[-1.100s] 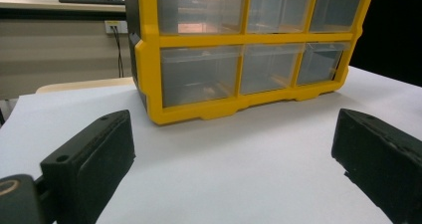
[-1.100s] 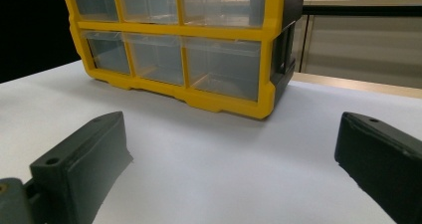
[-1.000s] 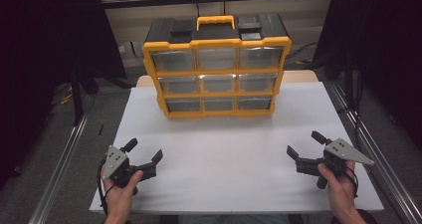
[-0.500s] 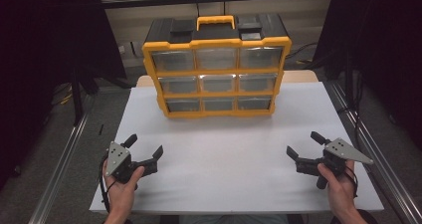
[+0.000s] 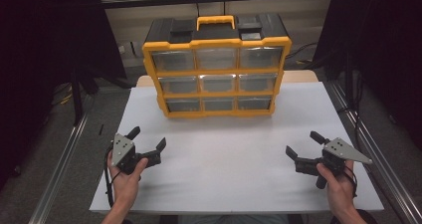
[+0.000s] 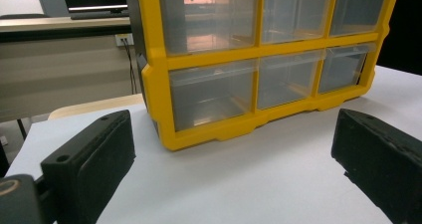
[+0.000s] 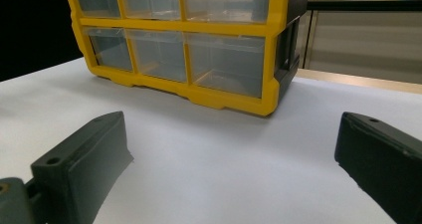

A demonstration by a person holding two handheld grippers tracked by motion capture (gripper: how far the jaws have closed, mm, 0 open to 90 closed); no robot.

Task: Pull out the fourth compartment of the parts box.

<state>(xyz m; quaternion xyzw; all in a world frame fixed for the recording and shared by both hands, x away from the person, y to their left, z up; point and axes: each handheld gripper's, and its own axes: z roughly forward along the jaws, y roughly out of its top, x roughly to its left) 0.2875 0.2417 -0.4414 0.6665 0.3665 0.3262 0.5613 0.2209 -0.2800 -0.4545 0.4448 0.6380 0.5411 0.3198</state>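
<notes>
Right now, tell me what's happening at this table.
A person holds a gripper in each hand at the near edge of a white table. The left gripper and the right gripper are both open and hold nothing. Both point toward a yellow drawer cabinet standing at the far side, apart from them. Its clear drawers look shut.

Spread tongs [image 7: 234,169] face the yellow drawer cabinet [image 7: 199,50] on the white table [image 7: 224,149].

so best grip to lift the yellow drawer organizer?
Likely the yellow carry handle centred on top of the organizer. It arches clear of the black lid, so jaws could close across it from above. The drawer fronts look flush and offer little. Both grippers, left and right, are open.
</notes>
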